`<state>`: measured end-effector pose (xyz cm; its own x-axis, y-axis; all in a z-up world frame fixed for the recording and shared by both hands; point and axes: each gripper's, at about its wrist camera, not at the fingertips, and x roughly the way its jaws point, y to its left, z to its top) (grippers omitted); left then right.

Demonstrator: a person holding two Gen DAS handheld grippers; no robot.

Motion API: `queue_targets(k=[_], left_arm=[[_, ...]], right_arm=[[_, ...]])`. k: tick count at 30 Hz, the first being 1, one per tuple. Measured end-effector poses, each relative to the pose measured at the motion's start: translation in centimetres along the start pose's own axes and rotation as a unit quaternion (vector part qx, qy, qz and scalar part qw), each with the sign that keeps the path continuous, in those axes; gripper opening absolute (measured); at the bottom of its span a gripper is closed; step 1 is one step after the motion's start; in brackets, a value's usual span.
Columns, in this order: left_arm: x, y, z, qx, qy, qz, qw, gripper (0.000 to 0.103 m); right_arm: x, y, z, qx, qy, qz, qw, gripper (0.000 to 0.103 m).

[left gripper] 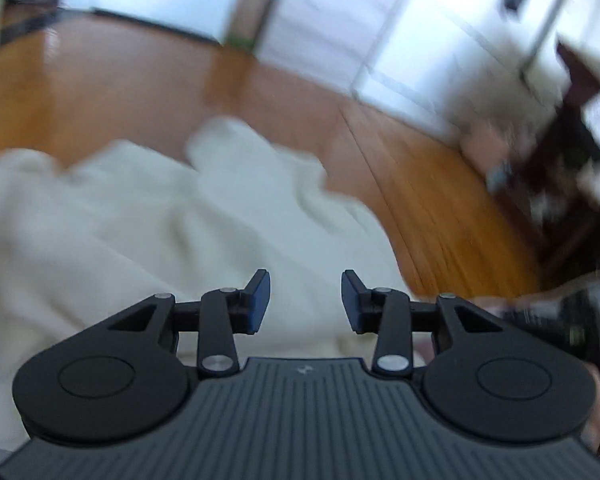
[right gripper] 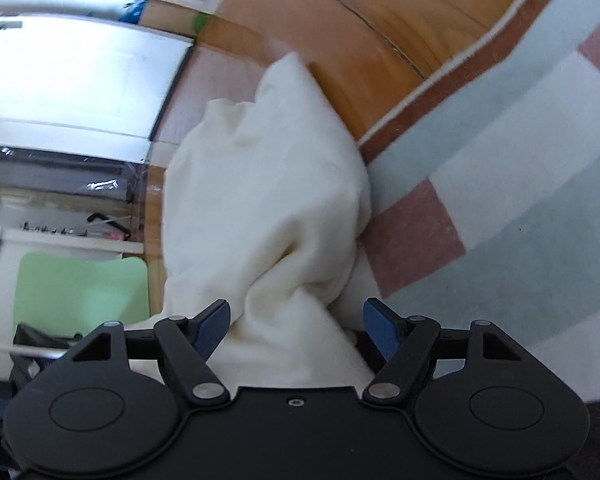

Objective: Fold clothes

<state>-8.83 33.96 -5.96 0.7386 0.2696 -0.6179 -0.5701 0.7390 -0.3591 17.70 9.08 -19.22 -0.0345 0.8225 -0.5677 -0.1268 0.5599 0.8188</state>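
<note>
A cream-white garment (left gripper: 148, 220) lies crumpled on the floor and fills the lower left of the blurred left wrist view. My left gripper (left gripper: 305, 302) is open above it, with nothing between its fingers. In the right wrist view the same garment (right gripper: 268, 184) lies bunched, partly on the floor and partly on a rug. My right gripper (right gripper: 296, 332) is open, its blue-padded fingers (right gripper: 382, 330) standing either side of a raised fold of the cloth without closing on it.
A wooden floor (left gripper: 420, 184) runs around the garment. A striped rug (right gripper: 500, 168) in grey, white and pink lies to the right. Bright glass doors (left gripper: 332, 20) stand at the back. Dark furniture (left gripper: 572, 152) is at the right. A white cabinet (right gripper: 72, 88) and a green panel (right gripper: 80, 288) are at the left.
</note>
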Motion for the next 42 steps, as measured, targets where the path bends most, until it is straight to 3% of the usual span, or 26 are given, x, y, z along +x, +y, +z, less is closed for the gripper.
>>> queue_targets(k=[2, 5, 7, 8, 10, 11, 13, 15, 19, 20, 22, 24, 25, 26, 27, 28, 30, 32, 34, 35, 36, 38, 40, 42], left_arm=[[2.7, -1.5, 0.3, 0.028, 0.034, 0.011, 0.999, 0.04], [5.5, -1.4, 0.9, 0.029, 0.05, 0.005, 0.9983, 0.04], [6.2, -1.5, 1.5, 0.023, 0.036, -0.02, 0.9989, 0.04], [6.3, -1.8, 1.5, 0.023, 0.028, -0.03, 0.9989, 0.04], [5.9, -2.0, 0.7, 0.034, 0.012, -0.042, 0.9985, 0.042], [5.7, -2.0, 0.1, 0.039, 0.005, -0.048, 0.9981, 0.042], [5.3, -2.2, -0.5, 0.046, 0.01, -0.07, 0.9965, 0.042], [4.9, -3.0, -1.0, 0.068, 0.014, -0.095, 0.9931, 0.043], [4.1, -5.8, -1.8, 0.138, 0.015, -0.14, 0.9803, 0.067], [4.0, -6.4, -1.9, 0.157, 0.005, -0.138, 0.978, 0.077], [3.8, -7.1, -2.2, 0.181, -0.019, -0.111, 0.9769, 0.085], [3.9, -6.6, -2.1, 0.166, -0.034, -0.091, 0.9814, 0.085], [3.8, -5.8, -1.8, 0.148, -0.032, -0.099, 0.9834, 0.085], [3.7, -5.1, -1.6, 0.132, -0.03, -0.107, 0.985, 0.073], [3.3, -4.5, -1.6, 0.129, -0.038, -0.1, 0.9859, 0.055], [2.8, -4.0, -1.6, 0.139, -0.046, -0.074, 0.9865, 0.026], [2.2, -2.6, -1.2, 0.149, -0.045, -0.062, 0.9858, 0.025], [2.1, -1.2, -0.6, 0.127, -0.047, -0.042, 0.9899, 0.022], [2.3, 0.5, -0.1, 0.096, -0.05, -0.001, 0.9941, 0.022], [2.5, 1.4, 0.2, 0.08, -0.052, 0.019, 0.9952, 0.022], [2.6, 2.8, 0.5, 0.048, -0.052, 0.028, 0.9971, 0.022], [2.4, 5.8, 0.9, -0.033, -0.047, 0.03, 0.9979, 0.022], [1.9, 8.5, 1.1, -0.104, -0.052, 0.022, 0.993, 0.022], [1.2, 9.6, 1.0, -0.131, -0.068, 0.035, 0.9884, 0.022]], right_arm=[[1.1, -0.3, 1.0, 0.027, 0.001, 0.008, 1.0, 0.078], [3.1, -2.7, 1.9, 0.148, 0.005, 0.062, 0.987, 0.078], [4.1, -2.8, 2.3, 0.157, 0.002, 0.046, 0.986, 0.077], [4.4, -2.3, 2.6, 0.135, -0.001, 0.042, 0.99, 0.069], [4.7, -0.6, 3.3, 0.063, -0.008, 0.047, 0.997, 0.04], [4.8, 0.5, 3.6, 0.017, -0.007, 0.042, 0.999, 0.016], [4.7, 3.3, 4.1, -0.07, -0.001, 0.027, 0.997, 0.015], [4.5, 5.9, 4.1, -0.119, 0.003, 0.031, 0.992, 0.015], [4.4, 10.9, 3.1, -0.166, 0.006, 0.074, 0.983, 0.015], [4.5, 12.3, 2.5, -0.181, 0.01, 0.082, 0.98, 0.015], [5.3, 14.6, 0.6, -0.212, 0.028, 0.102, 0.972, 0.015], [6.1, 16.8, -1.6, -0.242, 0.047, 0.124, 0.961, 0.014], [6.4, 17.7, -2.5, -0.251, 0.053, 0.134, 0.957, 0.014], [6.7, 18.5, -3.2, -0.257, 0.056, 0.143, 0.954, 0.014], [6.6, 18.9, -3.6, -0.264, 0.055, 0.147, 0.952, 0.014], [6.1, 19.1, -3.7, -0.273, 0.051, 0.148, 0.949, 0.014], [5.6, 18.7, -3.5, -0.277, 0.044, 0.148, 0.949, 0.014], [5.4, 18.3, -3.5, -0.284, 0.044, 0.146, 0.947, 0.014], [4.2, 17.2, -3.7, -0.303, 0.023, 0.112, 0.946, 0.022], [3.4, 16.5, -3.6, -0.316, 0.008, 0.088, 0.945, 0.032], [2.8, 16.1, -3.6, -0.334, -0.008, 0.064, 0.94, 0.04], [2.7, 15.5, -4.1, -0.371, -0.029, 0.01, 0.928, 0.047], [3.7, 15.1, -4.6, -0.392, -0.018, -0.034, 0.919, 0.047], [5.0, 14.6, -5.1, -0.4, 0.001, -0.07, 0.914, 0.047]])
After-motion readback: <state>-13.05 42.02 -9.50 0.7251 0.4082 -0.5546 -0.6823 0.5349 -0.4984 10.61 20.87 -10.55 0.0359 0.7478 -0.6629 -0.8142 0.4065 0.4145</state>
